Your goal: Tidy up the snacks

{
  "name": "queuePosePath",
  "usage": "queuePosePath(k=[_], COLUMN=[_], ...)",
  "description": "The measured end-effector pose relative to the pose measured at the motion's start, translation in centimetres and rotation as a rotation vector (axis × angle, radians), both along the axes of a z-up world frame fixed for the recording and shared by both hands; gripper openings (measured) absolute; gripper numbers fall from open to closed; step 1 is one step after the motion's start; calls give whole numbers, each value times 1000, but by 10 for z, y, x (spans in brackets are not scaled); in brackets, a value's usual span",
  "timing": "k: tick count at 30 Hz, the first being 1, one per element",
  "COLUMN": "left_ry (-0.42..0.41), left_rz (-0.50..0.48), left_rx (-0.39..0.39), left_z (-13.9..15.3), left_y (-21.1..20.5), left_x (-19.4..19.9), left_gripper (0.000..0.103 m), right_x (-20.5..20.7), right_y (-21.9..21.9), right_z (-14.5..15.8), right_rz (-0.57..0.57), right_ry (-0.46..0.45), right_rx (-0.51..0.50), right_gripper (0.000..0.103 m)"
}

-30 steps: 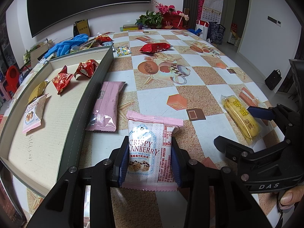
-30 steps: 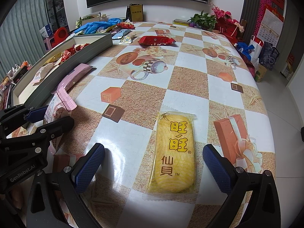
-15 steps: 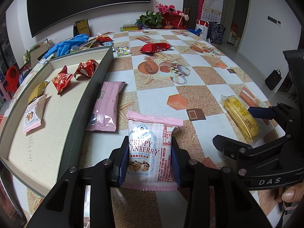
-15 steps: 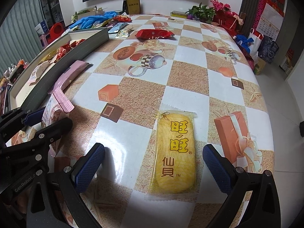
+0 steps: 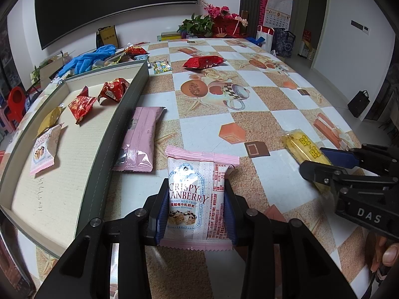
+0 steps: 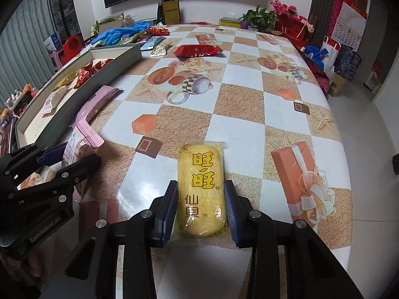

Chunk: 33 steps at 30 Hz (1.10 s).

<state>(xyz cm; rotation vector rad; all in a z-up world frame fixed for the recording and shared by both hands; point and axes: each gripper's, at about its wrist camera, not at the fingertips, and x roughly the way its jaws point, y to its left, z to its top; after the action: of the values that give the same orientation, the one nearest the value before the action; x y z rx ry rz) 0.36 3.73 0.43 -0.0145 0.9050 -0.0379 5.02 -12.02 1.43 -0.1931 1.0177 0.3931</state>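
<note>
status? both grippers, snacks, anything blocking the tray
Left gripper shut on cranberry nougat packet. Right gripper shut on yellow rice cracker pack, both on table. Pink wafer packet lies against tray wall.

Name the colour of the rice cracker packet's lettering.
Red on the yellow rice cracker packet, clearest in the right wrist view.

Counted on the checked table (image 5: 249, 104): one grey tray (image 5: 119, 124) holding four packets, namely two red (image 5: 81, 104), one yellow (image 5: 51, 118), one pink-white (image 5: 45, 147). Outside the tray: two pink packets, a long one (image 5: 139, 137) and a cranberry one (image 5: 197, 199); one yellow cracker pack (image 6: 200, 189); one red bag (image 5: 203, 61); one small patterned packet (image 5: 162, 66). Two grippers, left (image 5: 195, 211) and right (image 6: 200, 205).
</note>
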Motion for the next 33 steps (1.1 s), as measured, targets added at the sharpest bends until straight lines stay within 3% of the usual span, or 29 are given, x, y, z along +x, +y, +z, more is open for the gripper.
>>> queuePosePath(k=[12,33], left_ry=[6,8], left_rz=[12,43], left_rx=[13,32], left_z=[4,21], left_y=[3,10], left_x=[-6,-13], left_gripper=[41,41], right_x=[-10,-21], right_y=[-19,-1], right_z=[13,29], right_rz=[-54,-12], right_ry=[58,49], right_rx=[200,290], right_gripper=[38,38])
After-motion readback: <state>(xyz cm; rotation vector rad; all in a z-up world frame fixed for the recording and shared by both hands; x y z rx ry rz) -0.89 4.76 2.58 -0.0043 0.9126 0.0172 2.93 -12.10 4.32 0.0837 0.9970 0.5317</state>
